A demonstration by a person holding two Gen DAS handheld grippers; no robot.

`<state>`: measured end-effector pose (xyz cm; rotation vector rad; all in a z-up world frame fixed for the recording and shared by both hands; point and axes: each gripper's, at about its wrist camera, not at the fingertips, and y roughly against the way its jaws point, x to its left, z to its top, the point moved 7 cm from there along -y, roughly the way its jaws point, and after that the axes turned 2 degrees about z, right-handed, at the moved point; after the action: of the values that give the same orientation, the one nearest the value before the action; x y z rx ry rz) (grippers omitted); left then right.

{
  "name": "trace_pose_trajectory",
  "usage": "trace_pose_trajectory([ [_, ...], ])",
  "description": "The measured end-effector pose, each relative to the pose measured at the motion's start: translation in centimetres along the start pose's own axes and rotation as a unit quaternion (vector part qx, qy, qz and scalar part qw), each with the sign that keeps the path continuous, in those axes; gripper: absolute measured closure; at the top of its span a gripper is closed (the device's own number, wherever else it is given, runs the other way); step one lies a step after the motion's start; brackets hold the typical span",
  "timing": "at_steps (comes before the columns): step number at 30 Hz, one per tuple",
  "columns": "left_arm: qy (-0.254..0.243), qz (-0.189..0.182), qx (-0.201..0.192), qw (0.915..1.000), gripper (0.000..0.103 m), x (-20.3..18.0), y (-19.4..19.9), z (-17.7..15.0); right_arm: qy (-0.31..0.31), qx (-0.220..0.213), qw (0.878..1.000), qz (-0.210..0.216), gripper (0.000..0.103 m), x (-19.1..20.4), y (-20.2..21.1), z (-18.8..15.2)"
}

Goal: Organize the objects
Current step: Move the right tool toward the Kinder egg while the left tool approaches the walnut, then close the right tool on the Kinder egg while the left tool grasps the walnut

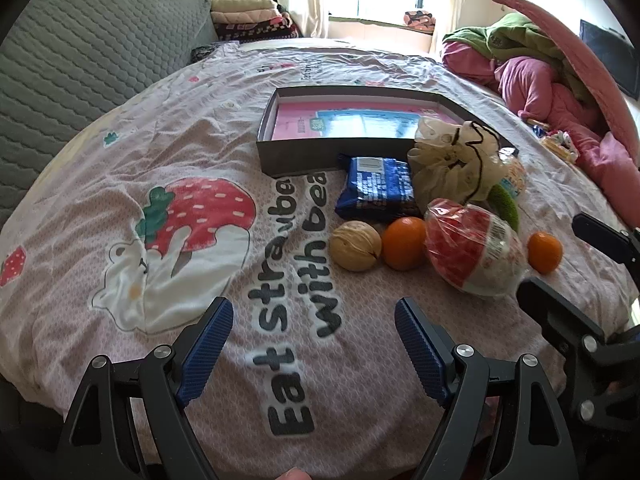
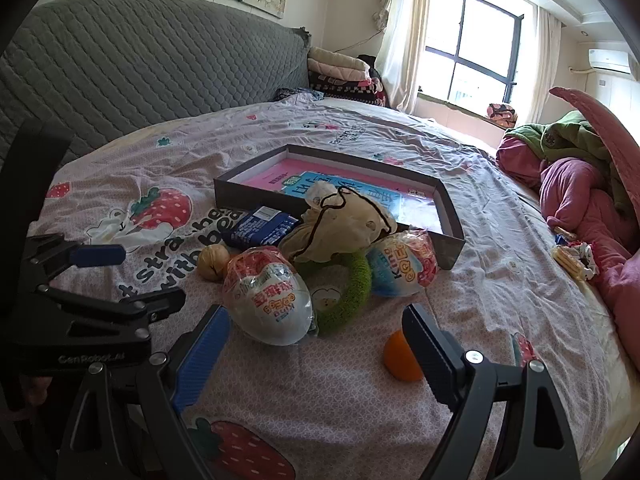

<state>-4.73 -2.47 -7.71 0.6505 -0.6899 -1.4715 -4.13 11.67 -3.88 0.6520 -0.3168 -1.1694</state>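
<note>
I see the bed (image 1: 120,208) filling both views, its pink sheet printed with a strawberry and a bear at the left of the left wrist frame. Above centre lies the shallow grey box (image 1: 296,156), open-topped, with a pink and blue book (image 1: 360,122) flat inside it. Against the box's near wall, right of centre, a cream drawstring pouch (image 1: 448,160) sits on top of the pile, overlapping the box's corner. Beneath it in the right wrist frame I see a green fuzzy ring (image 2: 352,292), and beside that a blue-and-white wrapped egg toy (image 2: 400,264). A red-and-white wrapped egg toy (image 1: 472,248) lies nearer me, touching the ring. A blue snack packet (image 1: 380,188) rests just in front of the box wall. Below it sit a walnut (image 1: 355,245) and an orange (image 1: 404,243) side by side, touching. A smaller orange (image 1: 545,252) lies apart at the right, just beside my right hand-held gripper (image 2: 316,332), whose jaws stand wide apart and hold nothing. My left hand-held gripper (image 1: 314,312) likewise hangs spread over bare sheet, near the walnut, gripping nothing.
</note>
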Motion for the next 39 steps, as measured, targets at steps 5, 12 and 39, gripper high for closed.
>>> trace_pose_trajectory([
  [5,-0.005,-0.004,0.008,0.9999,0.019,0.0,-0.9,0.5,0.005,0.003,1.0,0.003,0.015,0.1,-0.3,0.1],
  [12,-0.004,-0.009,0.014,0.9999,0.019,0.0,-2.0,1.0,0.016,0.006,1.0,0.007,0.015,0.3,-1.0,0.3],
  [39,-0.022,-0.043,0.029,0.9984,0.019,0.0,-4.7,2.9,0.088,0.026,0.996,0.011,0.017,2.0,-3.9,0.5],
])
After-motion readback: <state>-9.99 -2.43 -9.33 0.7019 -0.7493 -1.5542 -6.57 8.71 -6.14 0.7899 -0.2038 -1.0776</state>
